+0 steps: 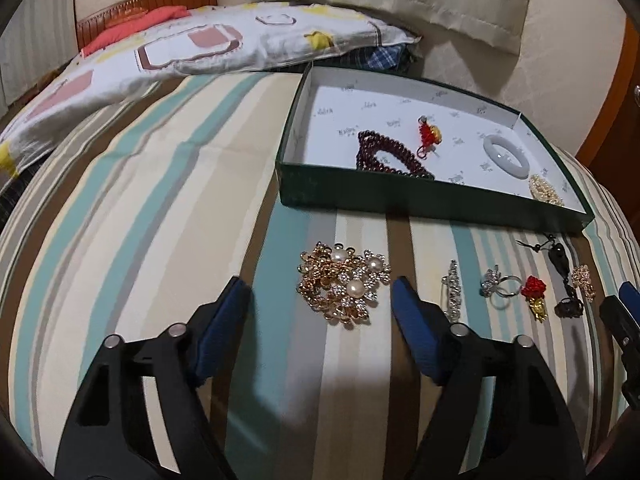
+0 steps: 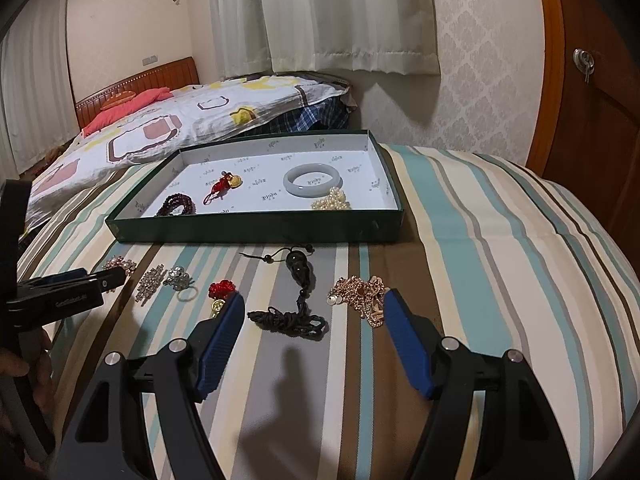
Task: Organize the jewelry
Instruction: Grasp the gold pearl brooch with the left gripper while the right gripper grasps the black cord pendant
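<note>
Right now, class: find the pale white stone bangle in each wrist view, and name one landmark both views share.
Left wrist view: pale white stone bangle lies upper right, inside the box.
Right wrist view: it lies just above centre, beside the pearl cluster.
Shared landmark: the shallow dark green box.

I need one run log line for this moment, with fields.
left gripper: open, over gold pearl brooch | right gripper: open, near black pendant | green box: four pieces inside

Striped bedspread (image 2: 500,240), patterned quilt (image 1: 180,52), cream curtains (image 2: 320,12), wooden headboard (image 2: 136,80)
</note>
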Tool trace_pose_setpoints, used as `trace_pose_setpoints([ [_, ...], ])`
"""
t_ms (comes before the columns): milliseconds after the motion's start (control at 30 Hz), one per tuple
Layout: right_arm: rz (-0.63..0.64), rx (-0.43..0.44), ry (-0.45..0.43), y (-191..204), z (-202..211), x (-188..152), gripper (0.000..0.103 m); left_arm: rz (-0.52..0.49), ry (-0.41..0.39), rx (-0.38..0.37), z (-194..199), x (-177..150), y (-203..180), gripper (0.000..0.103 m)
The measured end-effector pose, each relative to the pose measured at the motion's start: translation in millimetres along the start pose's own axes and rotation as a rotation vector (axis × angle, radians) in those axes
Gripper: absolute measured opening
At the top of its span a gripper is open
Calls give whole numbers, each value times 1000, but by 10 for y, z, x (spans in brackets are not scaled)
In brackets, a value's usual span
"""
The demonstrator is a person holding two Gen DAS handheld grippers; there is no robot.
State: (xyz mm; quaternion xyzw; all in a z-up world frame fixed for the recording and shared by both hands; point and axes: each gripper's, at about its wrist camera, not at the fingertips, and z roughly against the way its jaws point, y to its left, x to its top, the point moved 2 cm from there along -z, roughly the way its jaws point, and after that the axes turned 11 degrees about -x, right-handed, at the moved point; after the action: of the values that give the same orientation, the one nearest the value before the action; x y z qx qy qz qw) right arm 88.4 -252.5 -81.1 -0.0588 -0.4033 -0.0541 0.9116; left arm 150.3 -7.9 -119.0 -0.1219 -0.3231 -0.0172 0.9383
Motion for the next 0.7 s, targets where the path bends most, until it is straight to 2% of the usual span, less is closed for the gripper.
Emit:
trace_pose_setpoints([
  [67, -2, 3, 10, 1, -22, 1, 70, -13, -1, -5, -3, 4, 0, 58],
  [133, -4, 8, 24, 2, -53, 6, 70, -19, -5, -26, 9, 3, 7, 40],
  [167, -5, 10, 28, 0, -63, 11, 70, -21, -6, -30, 10, 7, 4, 38],
  [300, -1, 14, 45, 10, -98, 21, 70, -9, -14, -58, 26, 15, 28, 32],
  [700, 34, 23, 107, 64, -235, 43, 70, 9, -41, -90, 104, -5, 54, 31],
])
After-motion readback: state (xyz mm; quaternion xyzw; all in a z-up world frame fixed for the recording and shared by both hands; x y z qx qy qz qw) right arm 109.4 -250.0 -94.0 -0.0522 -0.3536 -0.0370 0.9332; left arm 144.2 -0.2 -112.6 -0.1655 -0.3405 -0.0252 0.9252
